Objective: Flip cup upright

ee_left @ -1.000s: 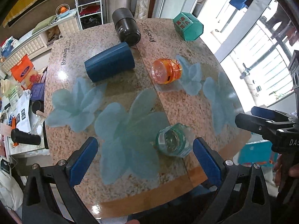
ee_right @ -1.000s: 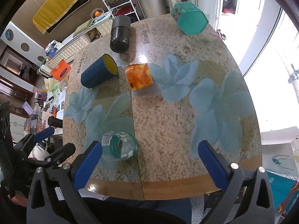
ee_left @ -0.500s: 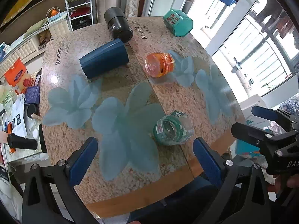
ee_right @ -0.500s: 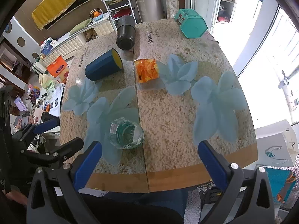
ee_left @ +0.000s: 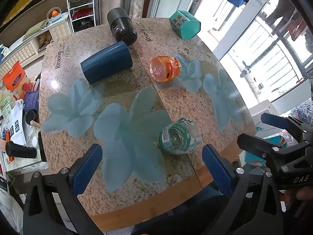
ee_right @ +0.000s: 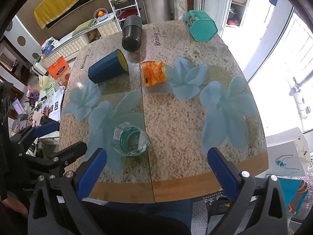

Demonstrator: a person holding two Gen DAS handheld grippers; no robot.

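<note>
The clear cup with a green printed label (ee_left: 180,136) lies on its side low and right of centre in the left wrist view, its open mouth turned toward the camera, resting on the granite-patterned table (ee_left: 185,101) beside the seam that splits the top. In the right wrist view the same cup (ee_right: 130,139) sits low and left of centre, just left of that seam, on a pale blue flower print.

The left gripper (ee_left: 151,169) hangs above the near table edge with its blue-padded fingers (ee_left: 86,168) spread wide; the cup lies just beyond its right finger, apart from it. The right gripper (ee_right: 157,173) is likewise spread wide and empty over the near edge, the cup just past its left finger (ee_right: 92,171). Each gripper also shows in the other's view: the right one at the right edge of the left wrist frame, the left one at the lower left of the right wrist frame.

Further up the table, an orange translucent cup (ee_left: 164,68) lies on its side near the centre. To its left, a dark blue cup with a yellow interior (ee_right: 107,68) also lies tipped over. Above that, a black cylindrical cup (ee_left: 121,26) lies at the far edge, and a teal hexagonal box (ee_left: 184,26) sits at the upper right.
</note>
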